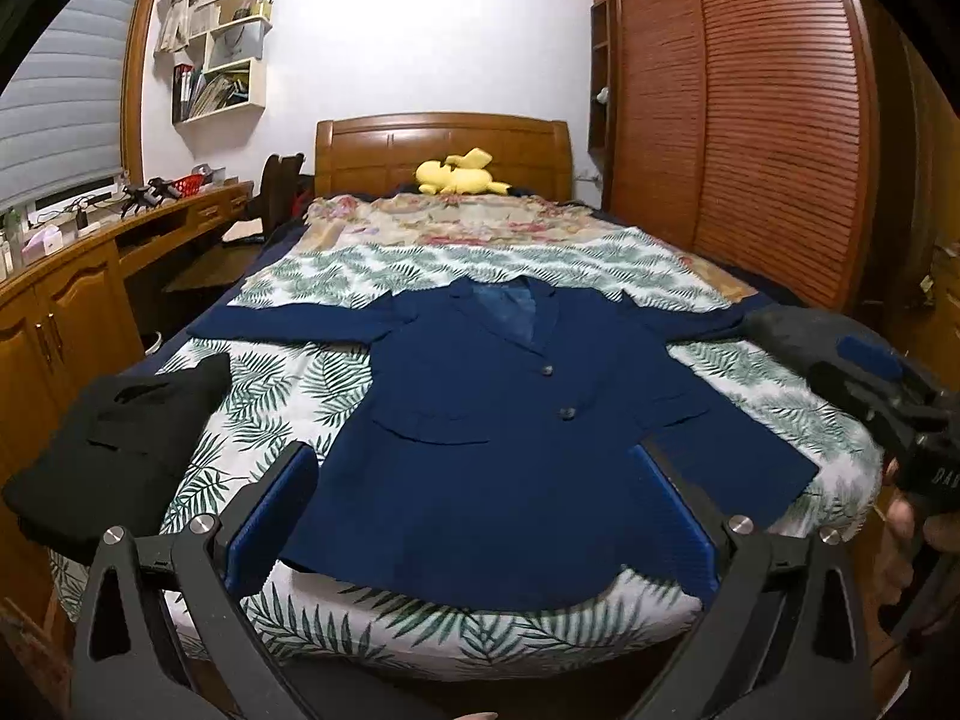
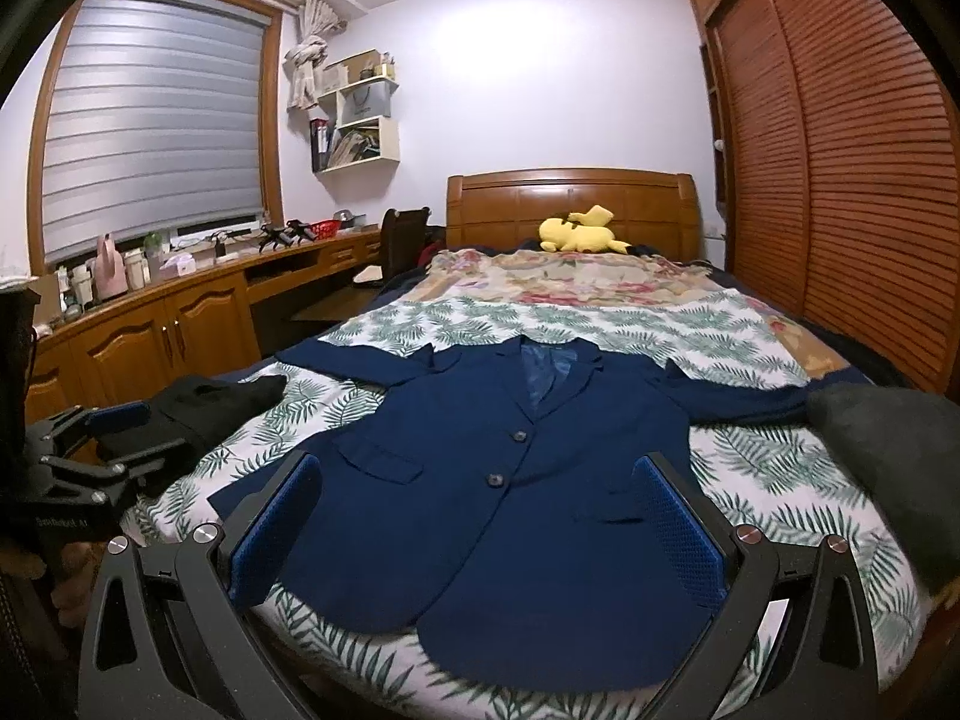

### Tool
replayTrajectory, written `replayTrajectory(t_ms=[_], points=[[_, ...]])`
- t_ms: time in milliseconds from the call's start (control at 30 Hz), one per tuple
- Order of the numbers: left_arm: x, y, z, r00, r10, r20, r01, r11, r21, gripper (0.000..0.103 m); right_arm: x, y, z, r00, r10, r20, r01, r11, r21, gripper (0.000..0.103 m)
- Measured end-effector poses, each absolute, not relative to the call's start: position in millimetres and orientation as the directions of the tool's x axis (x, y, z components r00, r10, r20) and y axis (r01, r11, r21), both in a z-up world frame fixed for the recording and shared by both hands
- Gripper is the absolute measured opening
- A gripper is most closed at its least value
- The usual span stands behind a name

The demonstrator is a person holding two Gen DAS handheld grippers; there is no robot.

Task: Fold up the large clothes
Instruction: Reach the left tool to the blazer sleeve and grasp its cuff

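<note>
A navy blue blazer (image 1: 510, 420) lies flat and face up on the bed, buttoned, with both sleeves spread out to the sides; it also shows in the right wrist view (image 2: 510, 480). My left gripper (image 1: 474, 480) is open and empty, held above the blazer's hem near the foot of the bed. My right gripper (image 2: 480, 492) is open and empty too, over the same hem. The right gripper shows at the right edge of the left wrist view (image 1: 870, 384), and the left gripper shows at the left edge of the right wrist view (image 2: 102, 438).
A folded black garment (image 1: 120, 438) lies on the bed's left front corner. A dark grey garment (image 2: 888, 450) lies on the right edge. The leaf-print sheet (image 1: 420, 276) covers the bed. A yellow plush toy (image 1: 459, 174) lies by the headboard. A wooden desk (image 1: 90, 276) runs along the left, a slatted wardrobe (image 1: 750, 120) along the right.
</note>
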State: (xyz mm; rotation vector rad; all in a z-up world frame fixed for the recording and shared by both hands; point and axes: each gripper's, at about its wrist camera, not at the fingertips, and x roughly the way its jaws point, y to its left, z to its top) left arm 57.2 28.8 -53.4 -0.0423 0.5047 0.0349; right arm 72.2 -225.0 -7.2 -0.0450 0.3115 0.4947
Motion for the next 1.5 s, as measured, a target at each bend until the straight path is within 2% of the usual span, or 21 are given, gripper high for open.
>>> replayTrajectory(t_ms=[467, 733, 1067, 1233, 1367, 1500], points=[[117.6, 63.7, -97.0, 0.821, 0.08, -0.565, -0.107, 0.994, -0.015, 0.102, 141.4, -196.4, -22.2, 0.798, 0.502, -0.334, -0.52, 0.853, 0.04, 0.103], [160.4, 99.1, -104.9, 0.784, 0.071, -0.617, -0.137, 0.989, -0.061, 0.102, 209.2, -177.0, -32.9, 0.742, 0.54, -0.398, -0.555, 0.827, 0.088, 0.103], [219.9, 138.3, -104.9, 0.772, 0.041, -0.634, -0.141, 0.984, -0.108, 0.102, 288.9, -149.9, -44.6, 0.692, 0.558, -0.457, -0.59, 0.803, 0.086, 0.103], [256.1, 159.2, -111.3, 0.741, 0.065, -0.668, -0.178, 0.979, -0.102, 0.102, 315.0, -146.8, -62.3, 0.67, 0.538, -0.511, -0.606, 0.794, 0.041, 0.103], [292.3, 177.7, -114.0, 0.718, 0.07, -0.692, -0.188, 0.978, -0.095, 0.102, 325.6, -144.1, -77.5, 0.627, 0.53, -0.57, -0.61, 0.79, 0.063, 0.103], [326.2, 195.6, -112.7, 0.716, 0.03, -0.698, -0.188, 0.971, -0.151, 0.094, 334.6, -148.9, -79.8, 0.597, 0.53, -0.602, -0.615, 0.784, 0.08, 0.103]])
